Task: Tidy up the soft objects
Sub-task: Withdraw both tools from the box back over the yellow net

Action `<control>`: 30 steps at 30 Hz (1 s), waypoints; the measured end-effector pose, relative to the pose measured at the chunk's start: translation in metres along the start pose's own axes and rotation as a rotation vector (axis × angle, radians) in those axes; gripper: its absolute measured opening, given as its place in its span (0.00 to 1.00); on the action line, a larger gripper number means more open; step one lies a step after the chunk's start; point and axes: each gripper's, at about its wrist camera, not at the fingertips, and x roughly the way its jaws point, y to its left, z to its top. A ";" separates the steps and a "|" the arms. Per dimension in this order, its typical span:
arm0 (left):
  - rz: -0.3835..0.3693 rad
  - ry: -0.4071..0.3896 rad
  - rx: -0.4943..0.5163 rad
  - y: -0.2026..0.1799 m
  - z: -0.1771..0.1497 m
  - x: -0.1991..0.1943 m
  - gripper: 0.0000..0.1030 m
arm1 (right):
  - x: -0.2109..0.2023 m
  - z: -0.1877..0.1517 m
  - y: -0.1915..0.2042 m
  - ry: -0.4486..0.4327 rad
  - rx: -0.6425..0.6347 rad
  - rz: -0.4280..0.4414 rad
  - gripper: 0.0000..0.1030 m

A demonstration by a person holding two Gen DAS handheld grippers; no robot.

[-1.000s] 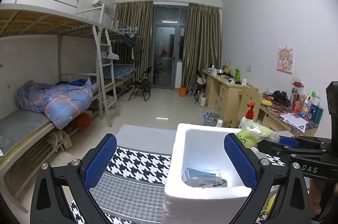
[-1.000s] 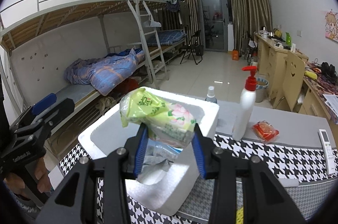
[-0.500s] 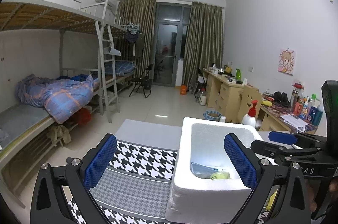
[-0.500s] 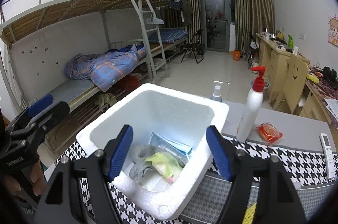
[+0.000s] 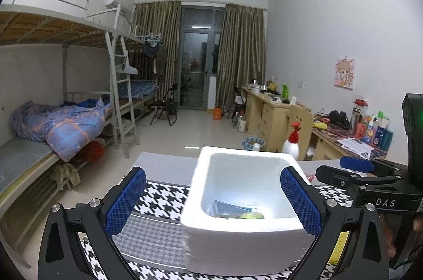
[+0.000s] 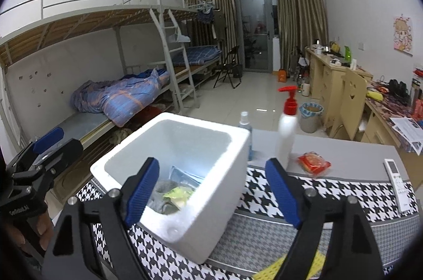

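A white foam box (image 6: 211,190) (image 5: 238,240) stands on the houndstooth cloth (image 6: 343,190). Inside it lie a green tissue pack (image 6: 178,194) (image 5: 251,215), a blue packet (image 6: 186,174) and a grey soft item (image 6: 161,186). My right gripper (image 6: 211,190) is open and empty, just in front of and above the box. My left gripper (image 5: 214,203) is open and empty, near the box's left front; it also shows at the left edge of the right wrist view (image 6: 45,147). A red soft packet (image 6: 313,161) lies on the table right of the box.
A white pump bottle with a red top (image 6: 286,132) and a small spray bottle (image 6: 244,126) stand behind the box. A white remote (image 6: 396,179) lies at the table's right. A yellow item (image 6: 296,266) lies near the front edge. Bunk beds stand left, desks right.
My right gripper opened and let the green tissue pack fall into the foam box, then drew back and to the right. My left gripper shifted slightly.
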 end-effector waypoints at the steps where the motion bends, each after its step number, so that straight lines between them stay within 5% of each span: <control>1: -0.006 -0.001 0.003 -0.003 0.000 -0.001 0.99 | -0.003 -0.001 -0.002 -0.003 0.004 -0.004 0.83; 30: -0.185 0.021 0.100 -0.083 -0.009 -0.010 0.99 | -0.063 -0.025 -0.067 -0.068 0.104 -0.160 0.88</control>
